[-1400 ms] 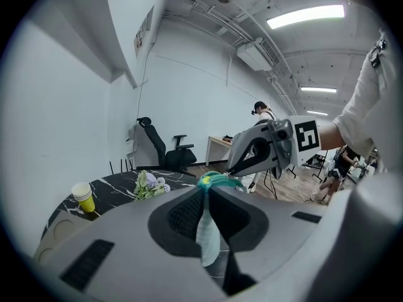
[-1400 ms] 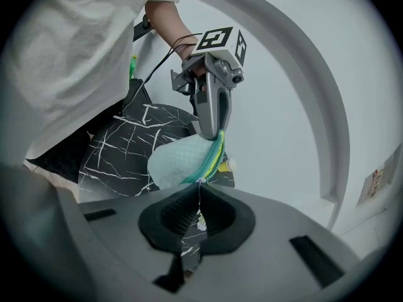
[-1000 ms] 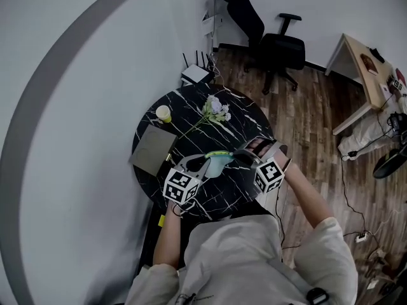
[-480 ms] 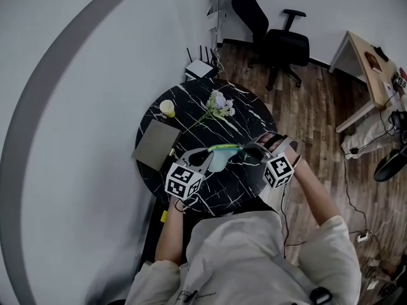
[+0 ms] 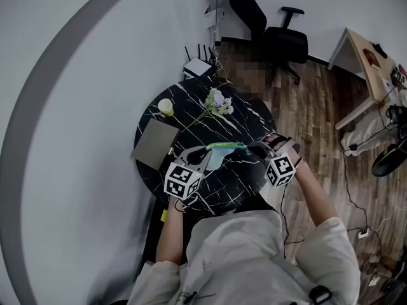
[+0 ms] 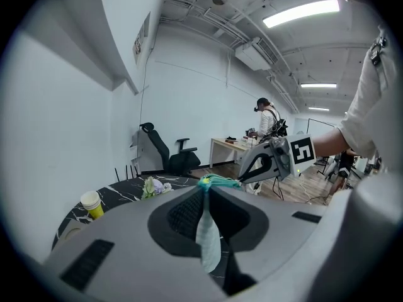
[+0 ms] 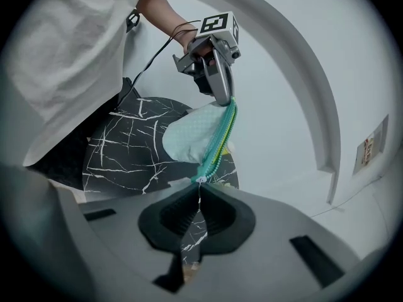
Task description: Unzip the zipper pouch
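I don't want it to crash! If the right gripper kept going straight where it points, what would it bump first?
The zipper pouch. The right gripper pinches its zipper pull, and the pouch hangs straight ahead. Behind it, probably, comes the left gripper, holding the far end.

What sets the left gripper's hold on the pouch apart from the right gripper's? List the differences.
The left gripper clamps the cloth end of the pouch; the right gripper pinches only the thin zipper pull at the other end. The left gripper's jaws stand slightly apart around the cloth; the right gripper's are almost together. Both are shut and hold the pouch stretched between them.
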Demonstrator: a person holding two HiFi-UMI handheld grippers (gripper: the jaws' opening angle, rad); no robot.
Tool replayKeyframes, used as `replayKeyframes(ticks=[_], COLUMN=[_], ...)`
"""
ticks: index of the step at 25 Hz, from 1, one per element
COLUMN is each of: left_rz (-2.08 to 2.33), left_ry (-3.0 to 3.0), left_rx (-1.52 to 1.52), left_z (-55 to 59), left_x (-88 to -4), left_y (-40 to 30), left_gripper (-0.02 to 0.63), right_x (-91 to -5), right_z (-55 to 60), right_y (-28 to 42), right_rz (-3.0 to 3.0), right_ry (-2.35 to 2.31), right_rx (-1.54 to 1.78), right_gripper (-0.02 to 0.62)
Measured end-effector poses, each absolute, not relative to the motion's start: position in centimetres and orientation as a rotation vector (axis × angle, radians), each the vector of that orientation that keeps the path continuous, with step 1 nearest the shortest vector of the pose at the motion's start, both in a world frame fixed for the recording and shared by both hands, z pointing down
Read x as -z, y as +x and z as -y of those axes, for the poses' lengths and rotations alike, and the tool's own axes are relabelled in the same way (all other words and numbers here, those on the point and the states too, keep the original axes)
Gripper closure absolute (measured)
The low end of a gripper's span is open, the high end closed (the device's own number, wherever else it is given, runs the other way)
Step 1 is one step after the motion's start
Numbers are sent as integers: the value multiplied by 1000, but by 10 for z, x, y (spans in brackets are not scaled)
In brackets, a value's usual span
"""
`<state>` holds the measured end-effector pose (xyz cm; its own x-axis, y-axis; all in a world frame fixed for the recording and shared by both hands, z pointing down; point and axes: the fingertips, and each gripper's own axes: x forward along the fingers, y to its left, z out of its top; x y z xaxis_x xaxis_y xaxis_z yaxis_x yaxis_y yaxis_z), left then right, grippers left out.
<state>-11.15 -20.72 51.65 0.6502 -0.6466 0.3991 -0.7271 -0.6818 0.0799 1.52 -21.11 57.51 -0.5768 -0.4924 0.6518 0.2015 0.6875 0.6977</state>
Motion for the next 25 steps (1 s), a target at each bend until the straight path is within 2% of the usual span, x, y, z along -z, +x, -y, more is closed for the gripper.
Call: replayKeyframes(ticks=[12, 25], left_rz=[1183, 1308], left_ry=[2583, 2524], left_rx=[-392, -396], left_z=[216, 220], left_x=[-506, -511], left_y=[-109, -114], left_gripper=[558, 558], right_x=[-571, -550], right_z=[232, 232], right_y=[22, 7], right_rz=[2044, 2461], right_ry=[448, 1050], right_rx=[792, -174], right_gripper=[572, 551])
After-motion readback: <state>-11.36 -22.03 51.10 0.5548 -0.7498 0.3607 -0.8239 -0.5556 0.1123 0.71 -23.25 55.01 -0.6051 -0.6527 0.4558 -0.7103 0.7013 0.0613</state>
